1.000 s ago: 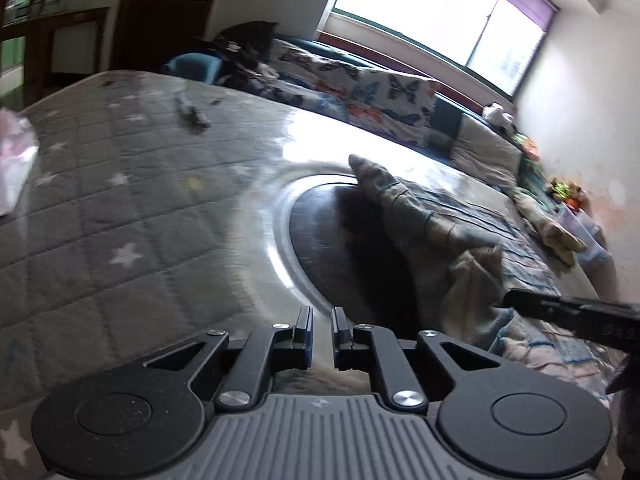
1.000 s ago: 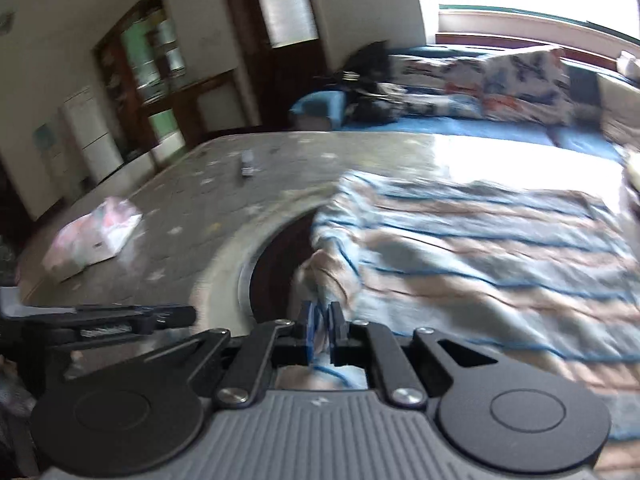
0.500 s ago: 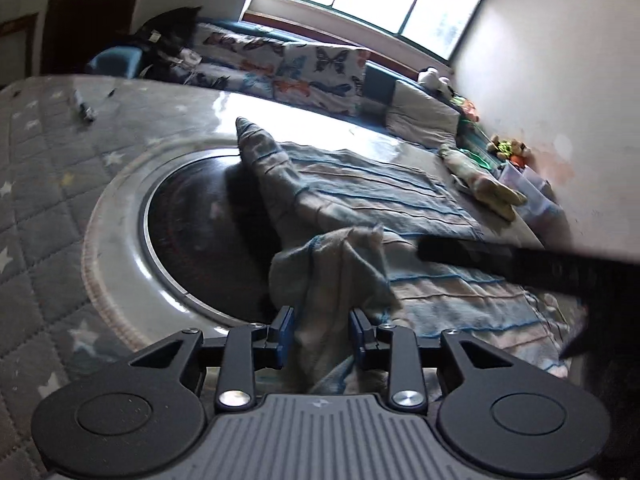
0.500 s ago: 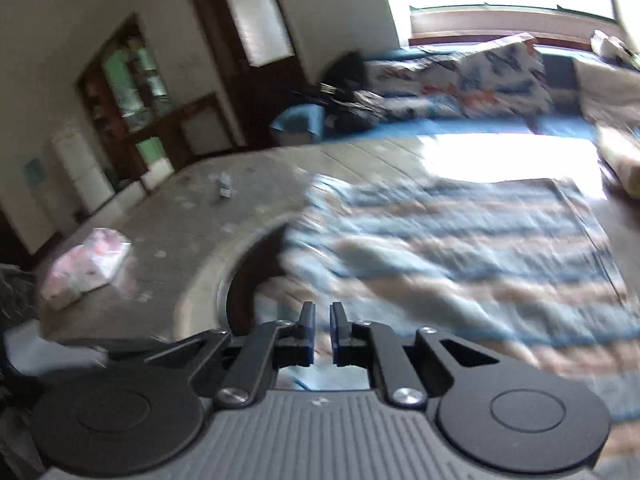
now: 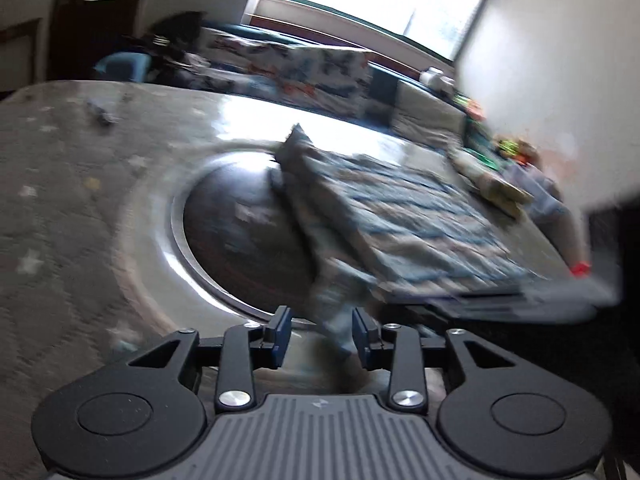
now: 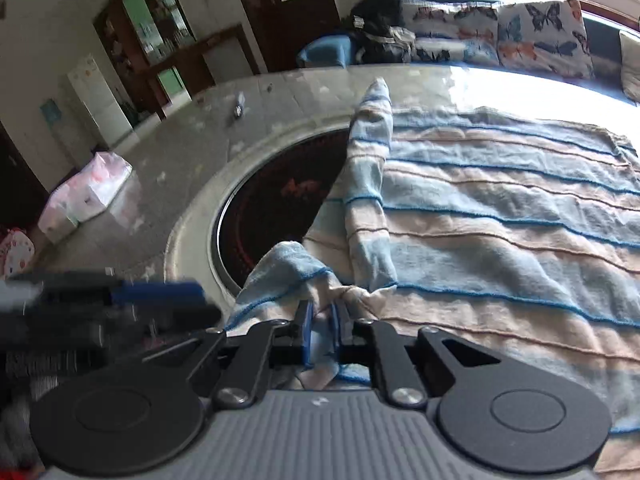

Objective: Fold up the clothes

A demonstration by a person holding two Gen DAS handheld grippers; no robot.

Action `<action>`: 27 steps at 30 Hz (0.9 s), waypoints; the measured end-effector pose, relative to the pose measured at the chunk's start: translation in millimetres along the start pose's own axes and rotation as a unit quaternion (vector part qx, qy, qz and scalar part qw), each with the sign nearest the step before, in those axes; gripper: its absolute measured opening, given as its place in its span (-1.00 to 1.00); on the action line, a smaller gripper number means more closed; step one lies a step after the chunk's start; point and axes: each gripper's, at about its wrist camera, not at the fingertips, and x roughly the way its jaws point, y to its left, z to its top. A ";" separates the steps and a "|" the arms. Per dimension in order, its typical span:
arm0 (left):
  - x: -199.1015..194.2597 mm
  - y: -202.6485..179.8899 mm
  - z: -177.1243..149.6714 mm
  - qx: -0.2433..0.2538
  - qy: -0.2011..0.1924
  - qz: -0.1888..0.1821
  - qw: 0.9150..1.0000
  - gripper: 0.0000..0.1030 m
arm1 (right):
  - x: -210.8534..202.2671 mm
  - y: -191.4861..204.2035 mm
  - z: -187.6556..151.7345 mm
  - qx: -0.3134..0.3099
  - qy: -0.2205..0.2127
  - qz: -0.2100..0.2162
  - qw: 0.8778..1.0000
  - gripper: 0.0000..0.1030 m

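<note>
A blue, white and beige striped garment (image 6: 500,216) lies spread over the right half of a round table, with one sleeve (image 6: 370,152) folded across the dark centre disc. My right gripper (image 6: 322,324) is shut on a bunched near corner of the garment. In the left wrist view, which is blurred, my left gripper (image 5: 321,334) stands open with a hanging fold of the striped garment (image 5: 400,216) between its fingers, nearer the right one. Each gripper shows as a dark blur in the other's view, the left gripper (image 6: 120,300) close beside the right one.
The table has a grey star-patterned cover (image 5: 60,200) and a dark round inset (image 6: 280,200) with a metal rim. A pink tissue pack (image 6: 88,196) and a small dark object (image 6: 239,109) lie on its far left. A sofa with butterfly cushions (image 6: 540,36) stands behind.
My left gripper has gone from shut to wide open at the garment's near fold. The right gripper has kept its pinch on the corner while both views swung.
</note>
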 end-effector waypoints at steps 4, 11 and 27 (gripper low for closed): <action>14.9 4.9 9.4 0.002 0.014 0.009 1.000 -0.06 | -2.9 0.8 -6.4 0.012 -0.009 -0.001 1.000 -0.81; 41.1 -12.9 8.8 0.042 0.035 -0.019 0.998 -0.08 | -6.9 -3.1 -5.7 0.025 -0.020 -0.001 0.999 -0.80; -31.9 18.9 18.6 0.062 -0.054 0.122 0.989 -0.91 | -68.5 -20.1 -42.8 0.028 -0.061 -0.121 0.990 -0.38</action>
